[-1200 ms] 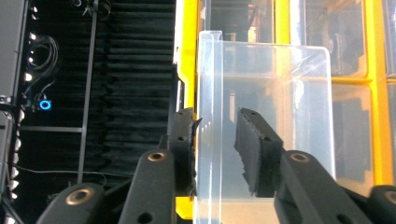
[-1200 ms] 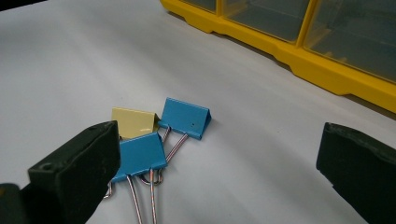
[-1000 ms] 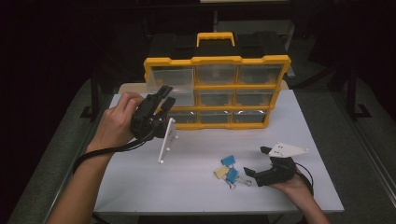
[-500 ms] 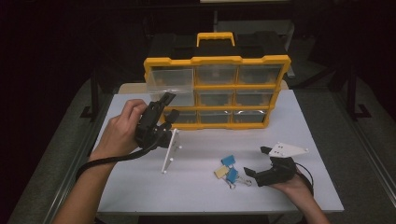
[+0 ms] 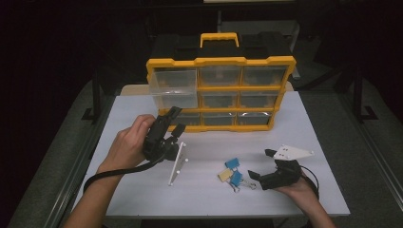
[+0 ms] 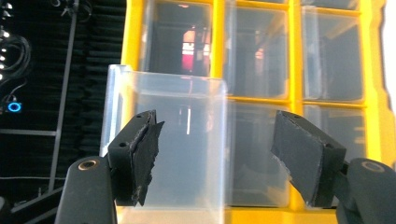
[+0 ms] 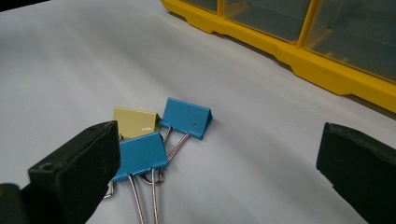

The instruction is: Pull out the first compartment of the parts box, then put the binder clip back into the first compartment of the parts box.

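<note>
Across the middle of the scene lies the white surface (image 5: 142,114), and toward its far edge stands a yellow organiser (image 5: 221,92) with three rows of clear drawers and a yellow handle on top. One clear drawer (image 5: 175,89) at the organiser's left end, in the upper rows, is pulled out toward the near side; in the left claw view it (image 6: 163,140) stands just beyond the jaws, in front of the yellow frame (image 6: 217,100).

Left of centre, a hand holds the left claw (image 5: 173,121), which points toward the organiser's lower left corner, below the pulled-out drawer. Its jaws have just been opening and stand apart, with nothing pressed between the pads (image 6: 147,151).

Near it on the right lies a thin white stand (image 5: 177,164), flat on the surface.

At the near right, the right claw (image 5: 260,164) rests low in the other hand, jaws wide apart and empty. Just to its left sit three binder clips, touching one another: two blue clips (image 7: 187,116) and a yellow clip (image 7: 134,122), the nearer blue one (image 7: 140,156) close beside one jaw.
</note>
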Tool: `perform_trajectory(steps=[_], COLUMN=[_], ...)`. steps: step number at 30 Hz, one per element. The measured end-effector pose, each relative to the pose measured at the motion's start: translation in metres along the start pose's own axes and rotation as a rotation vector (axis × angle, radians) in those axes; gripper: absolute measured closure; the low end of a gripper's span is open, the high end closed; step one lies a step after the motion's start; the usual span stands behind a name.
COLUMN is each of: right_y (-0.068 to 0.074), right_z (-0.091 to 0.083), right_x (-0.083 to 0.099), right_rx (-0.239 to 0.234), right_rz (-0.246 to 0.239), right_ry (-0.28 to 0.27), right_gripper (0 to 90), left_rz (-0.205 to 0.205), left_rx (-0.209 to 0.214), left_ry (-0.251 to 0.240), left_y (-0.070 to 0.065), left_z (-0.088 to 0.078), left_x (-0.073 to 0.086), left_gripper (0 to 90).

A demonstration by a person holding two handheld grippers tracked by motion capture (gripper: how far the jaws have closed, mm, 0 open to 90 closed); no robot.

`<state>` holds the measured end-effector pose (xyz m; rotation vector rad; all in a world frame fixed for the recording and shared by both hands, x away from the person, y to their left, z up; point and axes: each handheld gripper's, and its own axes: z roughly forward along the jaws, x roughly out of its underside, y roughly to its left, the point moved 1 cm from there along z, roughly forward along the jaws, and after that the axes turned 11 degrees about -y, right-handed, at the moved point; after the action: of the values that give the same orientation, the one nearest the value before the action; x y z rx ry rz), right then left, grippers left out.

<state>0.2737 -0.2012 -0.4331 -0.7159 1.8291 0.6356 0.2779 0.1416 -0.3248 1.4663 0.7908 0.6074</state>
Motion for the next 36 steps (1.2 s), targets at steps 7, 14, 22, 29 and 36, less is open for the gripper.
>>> perform_trajectory(steps=[7, 14, 22, 29, 36], right_y=[0.001, 0.002, 0.001, 0.001, 0.001], right_z=[0.001, 0.002, 0.002, 0.002, 0.001], right_x=[-0.002, -0.002, -0.001, 0.0, 0.0], right_rx=[-0.002, -0.002, -0.002, -0.002, 0.0], right_rz=[-0.003, -0.009, -0.011, -0.01, -0.01], right_ry=[-0.004, 0.001, 0.001, 0.001, 0.006], right_gripper=[0.0, 0.0, 0.0, 0.0, 0.0], left_rz=[-0.007, -0.038, -0.063, -0.085, -0.095], left_rx=[0.018, 0.021, 0.033, 0.057, 0.084], left_ry=[0.003, 0.001, 0.007, 0.026, 0.033], left_y=[-0.014, -0.03, -0.048, -0.063, -0.081], left_z=[-0.002, -0.002, -0.002, -0.001, 0.001], left_x=[0.0, 0.002, 0.007, 0.012, 0.017], left_gripper=[28.3, 23.1, 18.3, 15.4, 13.1])
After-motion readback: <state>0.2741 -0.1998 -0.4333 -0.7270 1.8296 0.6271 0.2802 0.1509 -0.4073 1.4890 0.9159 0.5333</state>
